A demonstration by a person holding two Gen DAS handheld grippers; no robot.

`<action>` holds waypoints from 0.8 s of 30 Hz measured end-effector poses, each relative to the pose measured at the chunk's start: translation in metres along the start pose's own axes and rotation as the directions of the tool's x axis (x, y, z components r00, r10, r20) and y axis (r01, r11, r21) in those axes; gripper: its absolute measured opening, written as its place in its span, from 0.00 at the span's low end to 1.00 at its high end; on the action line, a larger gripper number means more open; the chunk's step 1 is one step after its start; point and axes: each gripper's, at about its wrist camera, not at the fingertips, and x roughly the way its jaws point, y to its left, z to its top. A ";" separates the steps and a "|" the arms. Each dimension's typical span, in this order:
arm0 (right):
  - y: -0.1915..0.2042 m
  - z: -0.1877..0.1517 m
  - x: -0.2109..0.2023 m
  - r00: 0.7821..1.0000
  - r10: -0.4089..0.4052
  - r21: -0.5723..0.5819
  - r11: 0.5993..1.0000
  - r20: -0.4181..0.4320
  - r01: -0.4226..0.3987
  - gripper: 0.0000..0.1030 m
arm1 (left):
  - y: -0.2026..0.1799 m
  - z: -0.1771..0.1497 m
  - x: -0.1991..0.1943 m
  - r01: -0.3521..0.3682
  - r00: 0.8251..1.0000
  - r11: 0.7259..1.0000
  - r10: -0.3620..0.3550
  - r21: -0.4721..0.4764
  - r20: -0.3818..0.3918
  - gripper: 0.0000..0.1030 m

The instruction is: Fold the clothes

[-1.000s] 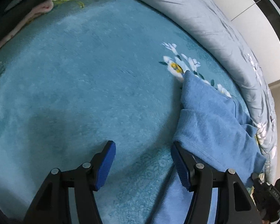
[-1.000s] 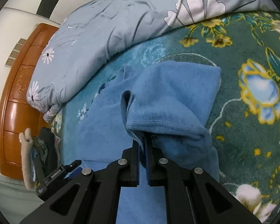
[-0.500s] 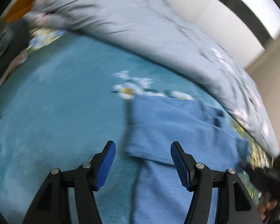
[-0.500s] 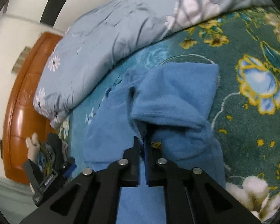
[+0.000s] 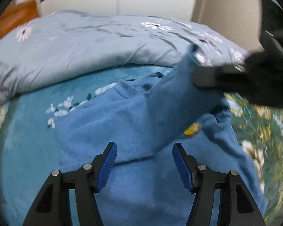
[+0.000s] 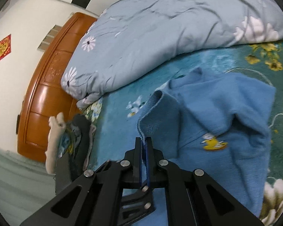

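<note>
A blue fleece garment [image 5: 122, 120] with a small yellow duck print [image 5: 191, 130] lies on the teal floral bedspread [image 5: 28, 131]. My right gripper [image 6: 144, 141] is shut on the edge of one fold of the garment [image 6: 226, 109] and holds it lifted above the rest. In the left wrist view the right gripper [image 5: 203, 76] shows at the upper right, holding that raised fold. My left gripper [image 5: 143, 160] is open and empty, just above the garment's near part.
A grey-blue flowered duvet [image 5: 84, 43] is bunched along the far side of the bed [image 6: 169, 28]. A wooden headboard [image 6: 47, 94] stands at the left. A pile of other clothes [image 6: 71, 131] lies near it.
My left gripper has swung from the bare bedspread to face the garment. My right gripper has lifted the held fold higher and carried it over the garment.
</note>
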 end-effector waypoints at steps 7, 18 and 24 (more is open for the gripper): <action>0.004 0.002 0.005 1.000 0.026 0.043 0.999 0.000 -0.026 0.04 | -0.006 0.000 0.004 0.111 0.994 0.994 -0.111 -0.018 -0.001 0.63; 0.015 0.002 0.005 0.999 0.046 0.036 0.998 -0.007 -0.046 0.05 | 0.005 0.013 -0.001 0.090 0.995 0.991 -0.086 -0.098 0.042 0.04; 0.019 0.001 0.009 0.999 0.028 0.004 1.000 -0.021 -0.027 0.05 | 0.056 0.013 -0.010 0.090 0.995 0.963 -0.074 -0.255 0.072 0.03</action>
